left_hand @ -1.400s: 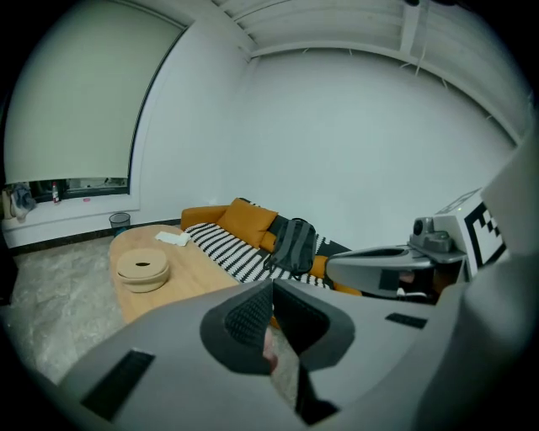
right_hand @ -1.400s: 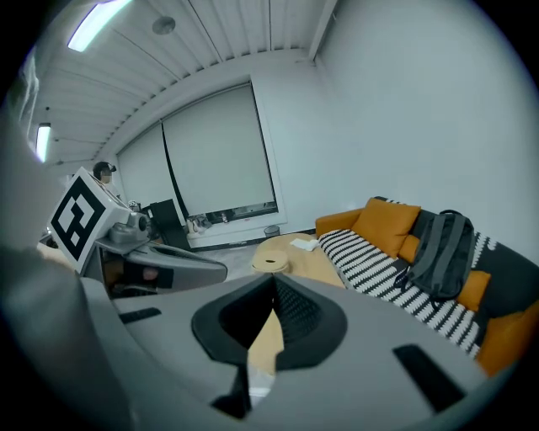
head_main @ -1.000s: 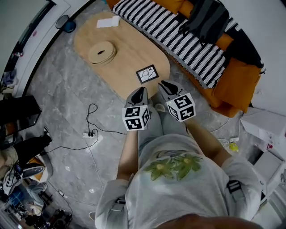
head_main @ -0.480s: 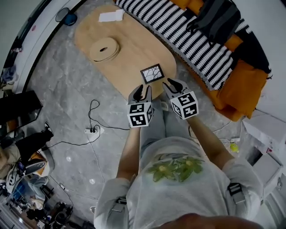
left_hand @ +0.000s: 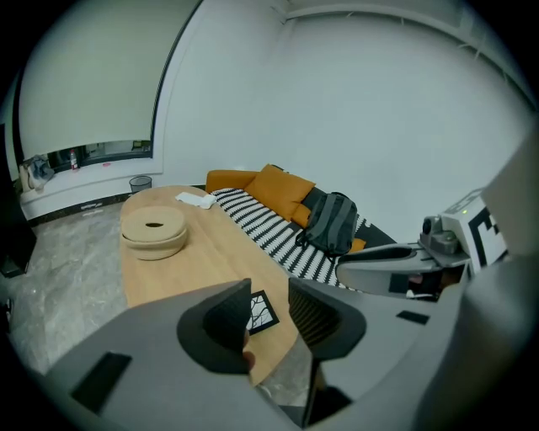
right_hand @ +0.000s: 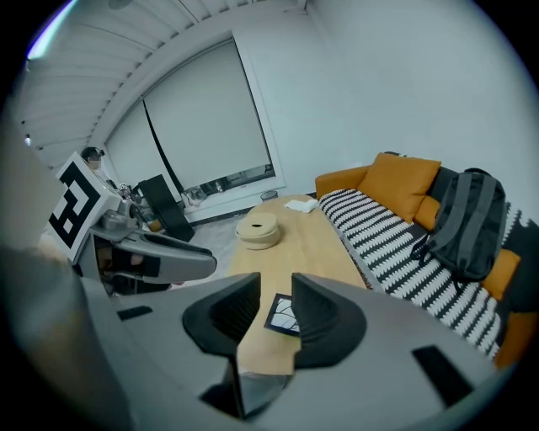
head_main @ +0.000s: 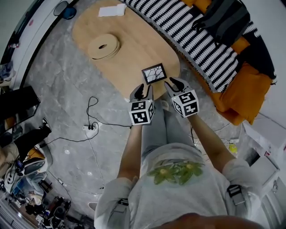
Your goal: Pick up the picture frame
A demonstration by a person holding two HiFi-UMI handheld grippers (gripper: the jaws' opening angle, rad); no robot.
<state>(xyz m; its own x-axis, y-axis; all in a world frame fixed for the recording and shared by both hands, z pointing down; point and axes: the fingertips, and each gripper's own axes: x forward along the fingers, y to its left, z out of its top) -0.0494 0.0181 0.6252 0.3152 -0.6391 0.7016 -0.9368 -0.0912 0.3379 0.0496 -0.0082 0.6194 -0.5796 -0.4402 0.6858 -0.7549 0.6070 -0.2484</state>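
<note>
A small black picture frame [head_main: 154,74] with a white branching pattern lies flat near the near end of an oval wooden table [head_main: 127,44]. Both grippers hover just short of that end. My left gripper [head_main: 141,91] is below and left of the frame, my right gripper [head_main: 174,83] below and right. Their jaws are opening, with nothing between them. In the left gripper view the frame [left_hand: 261,312] shows through the gap of the left gripper [left_hand: 269,310]. In the right gripper view the frame [right_hand: 284,313] shows between the jaws of the right gripper [right_hand: 277,308].
A round wooden lidded bowl [head_main: 103,45] and a white cloth [head_main: 112,10] sit further up the table. A sofa with a striped throw [head_main: 196,42] and a dark backpack [head_main: 224,20] runs along the right. A power strip and cable [head_main: 91,127] lie on the floor at left.
Both grippers have come down toward the table's near end and their jaws have opened from nearly shut. The frame has not moved on the table.
</note>
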